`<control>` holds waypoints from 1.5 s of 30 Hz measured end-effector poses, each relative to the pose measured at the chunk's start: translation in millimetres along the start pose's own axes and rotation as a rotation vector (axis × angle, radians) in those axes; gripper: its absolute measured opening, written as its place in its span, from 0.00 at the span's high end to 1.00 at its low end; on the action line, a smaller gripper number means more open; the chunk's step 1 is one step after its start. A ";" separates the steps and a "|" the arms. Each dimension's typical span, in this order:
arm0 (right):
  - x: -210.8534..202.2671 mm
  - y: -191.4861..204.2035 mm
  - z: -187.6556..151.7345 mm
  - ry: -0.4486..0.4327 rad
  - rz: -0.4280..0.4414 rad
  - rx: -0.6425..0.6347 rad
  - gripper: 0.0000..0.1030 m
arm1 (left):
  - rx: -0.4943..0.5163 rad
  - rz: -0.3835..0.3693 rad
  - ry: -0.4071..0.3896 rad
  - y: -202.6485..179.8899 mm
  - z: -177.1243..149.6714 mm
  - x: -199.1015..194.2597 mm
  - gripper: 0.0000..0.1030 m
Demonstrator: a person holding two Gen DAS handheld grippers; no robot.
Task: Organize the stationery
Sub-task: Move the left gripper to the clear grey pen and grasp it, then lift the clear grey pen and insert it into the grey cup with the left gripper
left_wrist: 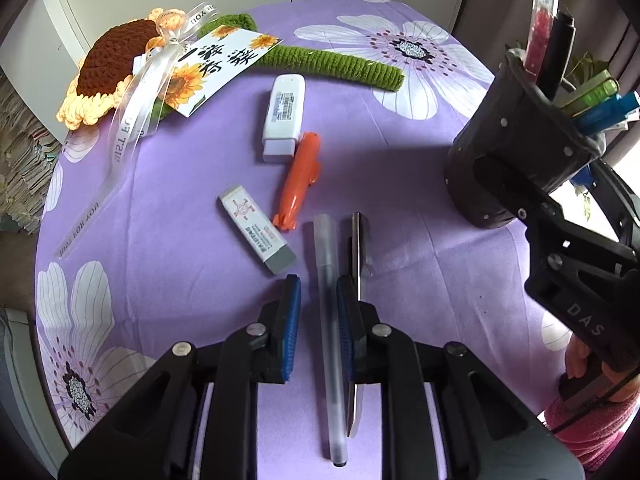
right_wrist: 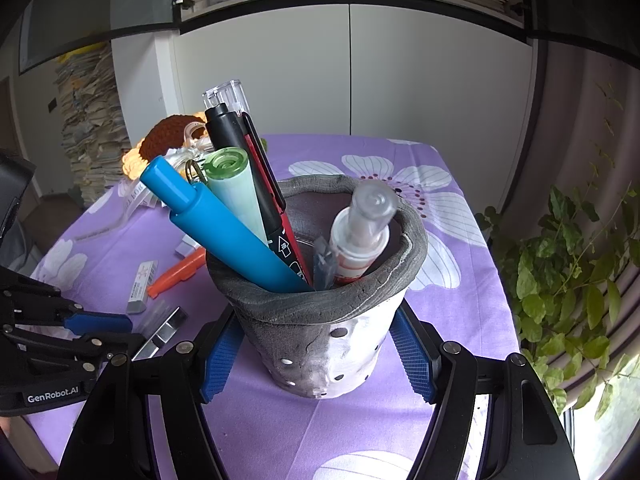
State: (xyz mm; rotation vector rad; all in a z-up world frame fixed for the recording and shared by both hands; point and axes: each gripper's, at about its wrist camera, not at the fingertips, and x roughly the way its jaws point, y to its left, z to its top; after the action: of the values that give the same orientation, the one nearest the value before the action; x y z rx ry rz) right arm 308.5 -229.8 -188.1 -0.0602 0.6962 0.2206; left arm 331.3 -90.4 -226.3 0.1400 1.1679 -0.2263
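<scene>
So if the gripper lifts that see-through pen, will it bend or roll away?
The frosted pen looks like a hard plastic tube, so it probably stays straight. It seems thin and hollow, so likely light. Its round, smooth barrel could slip between the left gripper pads, and might roll on the purple cloth if dropped.

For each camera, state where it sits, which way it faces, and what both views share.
Left wrist: on the left hand-held gripper, facing steeply down at the purple flowered tablecloth; its blue pads flank a clear frosted pen.
Right wrist: on the right hand-held gripper, angled down, clamping the grey perforated pen holder.
Shared: the holder, orange marker, grey-tipped eraser.
</scene>
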 end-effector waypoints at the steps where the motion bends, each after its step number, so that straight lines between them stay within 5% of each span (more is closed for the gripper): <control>1: 0.0 0.0 0.0 0.000 0.000 0.000 0.30 | -0.004 -0.002 0.000 0.2 1.2 0.7 0.84; 16: -0.2 0.8 0.4 0.000 0.003 0.004 0.30 | 0.017 0.015 -0.014 -9.1 17.0 9.1 0.90; 20: -0.1 0.2 0.3 0.000 0.004 0.005 0.30 | -0.011 -0.029 -0.017 -0.6 14.4 0.9 0.90; 34: 0.3 0.0 0.2 0.000 -0.003 -0.002 0.30 | -0.001 -0.153 -0.331 -2.6 7.4 -118.7 0.91; 45: 0.3 0.3 0.1 0.000 -0.003 -0.002 0.30 | 0.076 -0.185 -0.578 -30.8 43.0 -198.5 0.93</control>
State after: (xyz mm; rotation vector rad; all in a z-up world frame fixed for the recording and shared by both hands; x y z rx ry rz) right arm 308.7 -229.4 -188.2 -0.0626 0.6964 0.2186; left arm 288.0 -109.4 -26.4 0.0272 0.5956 -0.4415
